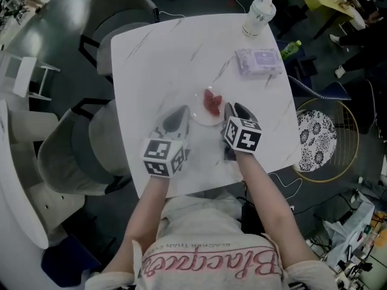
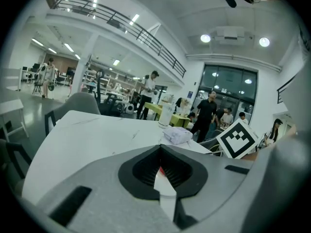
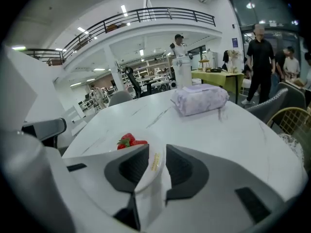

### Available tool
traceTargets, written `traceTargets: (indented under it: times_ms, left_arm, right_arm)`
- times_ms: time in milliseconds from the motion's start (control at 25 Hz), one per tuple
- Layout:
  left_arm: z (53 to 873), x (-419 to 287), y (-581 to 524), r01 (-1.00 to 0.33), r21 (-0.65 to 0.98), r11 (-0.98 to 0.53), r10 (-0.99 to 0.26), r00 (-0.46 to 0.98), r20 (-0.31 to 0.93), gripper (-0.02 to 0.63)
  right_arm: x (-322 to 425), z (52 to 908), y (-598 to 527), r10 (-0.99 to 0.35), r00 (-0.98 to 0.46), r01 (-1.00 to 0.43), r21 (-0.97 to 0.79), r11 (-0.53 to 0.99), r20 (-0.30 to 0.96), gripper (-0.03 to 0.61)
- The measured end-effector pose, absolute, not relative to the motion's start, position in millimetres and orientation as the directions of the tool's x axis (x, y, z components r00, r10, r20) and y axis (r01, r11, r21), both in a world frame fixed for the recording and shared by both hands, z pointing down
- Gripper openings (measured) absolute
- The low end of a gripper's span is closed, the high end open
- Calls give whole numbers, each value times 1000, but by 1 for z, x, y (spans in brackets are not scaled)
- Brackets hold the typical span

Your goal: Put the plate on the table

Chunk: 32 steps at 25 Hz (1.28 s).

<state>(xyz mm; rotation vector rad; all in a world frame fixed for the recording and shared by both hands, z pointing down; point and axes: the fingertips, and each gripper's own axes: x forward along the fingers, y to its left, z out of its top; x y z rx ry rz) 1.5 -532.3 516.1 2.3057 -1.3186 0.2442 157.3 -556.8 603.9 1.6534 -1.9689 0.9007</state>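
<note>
A small white plate (image 1: 200, 119) carrying strawberries (image 1: 212, 103) sits at the middle of the white marble table (image 1: 157, 59), at or just above its top; I cannot tell which. My left gripper (image 1: 183, 112) is shut on the plate's left rim, and my right gripper (image 1: 230, 110) is shut on its right rim. In the left gripper view the rim (image 2: 165, 187) shows as a white sliver between the left gripper's (image 2: 161, 152) jaws. The right gripper view shows the rim (image 3: 151, 178) in the right gripper's (image 3: 154, 152) jaws, with the strawberries (image 3: 129, 141) just beyond.
A tissue pack (image 1: 259, 61) and a lidded cup (image 1: 258, 16) stand at the table's far right. Grey chairs (image 1: 84, 147) line the left side. A round wire stool (image 1: 320, 139) stands on the floor to the right. People stand in the background (image 3: 260, 62).
</note>
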Motion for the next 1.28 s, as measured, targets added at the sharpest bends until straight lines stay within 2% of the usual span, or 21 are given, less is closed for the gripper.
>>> traceTargets:
  times_ms: [120, 240, 480, 960, 1280]
  left_arm:
    - [508, 3, -525, -854, 279, -439, -775, 517, 363, 3]
    - [497, 5, -515, -858, 253, -447, -788, 511, 344, 3]
    - [460, 14, -482, -864, 205, -459, -825, 500, 263, 3]
    - [374, 35, -394, -886, 59, -460, -880, 463, 105, 3]
    - [327, 51, -348, -874, 5, -485, -874, 485, 15, 3]
  right_arm:
    - [156, 582, -548, -729, -257, -965, -215, 153, 635, 92]
    - [152, 554, -535, -756, -311, -950, -208, 232, 576, 46]
    - [148, 485, -498, -818, -404, -915, -177, 363, 409, 8]
    - [147, 384, -392, -821, -531, -847, -105, 521, 210, 5]
    - [143, 331, -342, -827, -555, -832, -60, 552, 87, 3]
